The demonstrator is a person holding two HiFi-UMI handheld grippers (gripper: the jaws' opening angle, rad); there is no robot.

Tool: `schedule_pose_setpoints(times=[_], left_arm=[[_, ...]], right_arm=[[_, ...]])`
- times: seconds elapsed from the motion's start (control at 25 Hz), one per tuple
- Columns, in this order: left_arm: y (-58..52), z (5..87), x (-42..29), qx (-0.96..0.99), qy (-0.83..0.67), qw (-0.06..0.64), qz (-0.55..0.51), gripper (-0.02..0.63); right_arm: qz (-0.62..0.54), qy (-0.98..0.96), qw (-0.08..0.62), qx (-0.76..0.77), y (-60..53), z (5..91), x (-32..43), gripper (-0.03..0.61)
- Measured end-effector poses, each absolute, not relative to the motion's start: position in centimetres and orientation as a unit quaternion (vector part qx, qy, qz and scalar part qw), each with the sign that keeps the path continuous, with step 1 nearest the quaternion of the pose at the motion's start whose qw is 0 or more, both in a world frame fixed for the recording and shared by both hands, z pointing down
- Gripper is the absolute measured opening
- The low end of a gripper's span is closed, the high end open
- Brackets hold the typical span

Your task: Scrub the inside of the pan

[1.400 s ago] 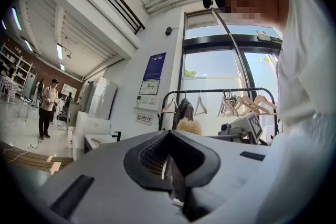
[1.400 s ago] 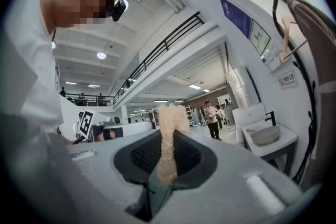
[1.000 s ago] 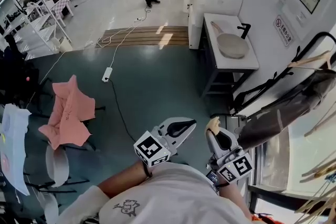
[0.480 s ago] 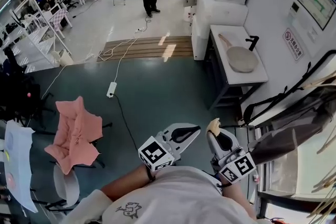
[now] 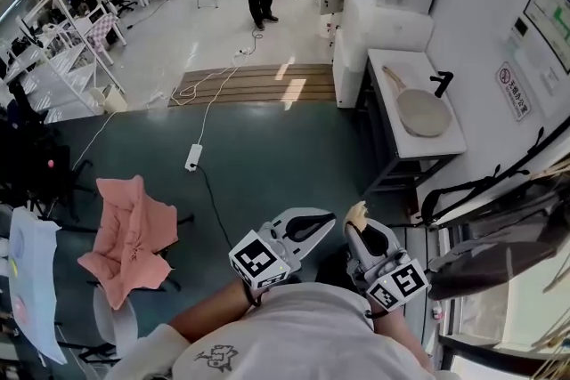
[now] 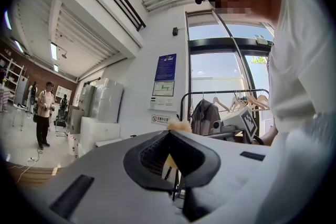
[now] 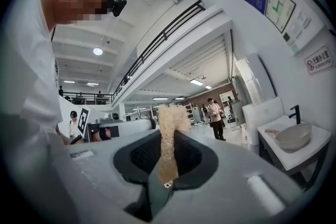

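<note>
Two tools up: right hand-held gripper (image 5: 358, 225) pinched a scrubber (image 5: 359, 210), left hand-held gripper (image 5: 326, 217) was closed empty. Pan (image 5: 425, 113) sat well off on the table (image 5: 393, 63), so I reckoned approach came first.

Head view: the person's shirt (image 5: 294, 338) covers the rear of the left gripper (image 5: 328, 218) and the right gripper (image 5: 358, 220). The pan (image 5: 423, 113) is too small to show its inside, and the print on the wall sign (image 5: 512, 77) cannot be read. Right gripper view: the scrubber's (image 7: 168, 128) lower end is hidden between the closed jaws.
</note>
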State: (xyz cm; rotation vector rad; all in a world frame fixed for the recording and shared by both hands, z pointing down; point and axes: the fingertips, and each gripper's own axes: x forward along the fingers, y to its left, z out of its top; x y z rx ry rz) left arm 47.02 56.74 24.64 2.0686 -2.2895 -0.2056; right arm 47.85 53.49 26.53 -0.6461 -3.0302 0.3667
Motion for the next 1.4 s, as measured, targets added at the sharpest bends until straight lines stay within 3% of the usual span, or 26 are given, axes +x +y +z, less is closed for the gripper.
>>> schedule_pose_setpoints(times=[0.36,0.76,1.4], left_arm=[[53.7,25.0,37.6,0.626,-0.775,0.022,-0.082,0.002],[43.0,25.2,28.1,0.603,-0.790,0.042,-0.101,0.002],[30.0,27.1,20.2,0.649,-0.754,0.054,-0.086,0.002]], right_arm=[[0.107,-0.960,0.018,-0.259,49.8,26.8,37.9,0.055],[0.097,-0.952,0.046,-0.288,39.4,27.4,28.8,0.055],[0.107,-0.976,0.028,-0.188,24.8,28.1,22.8,0.055]])
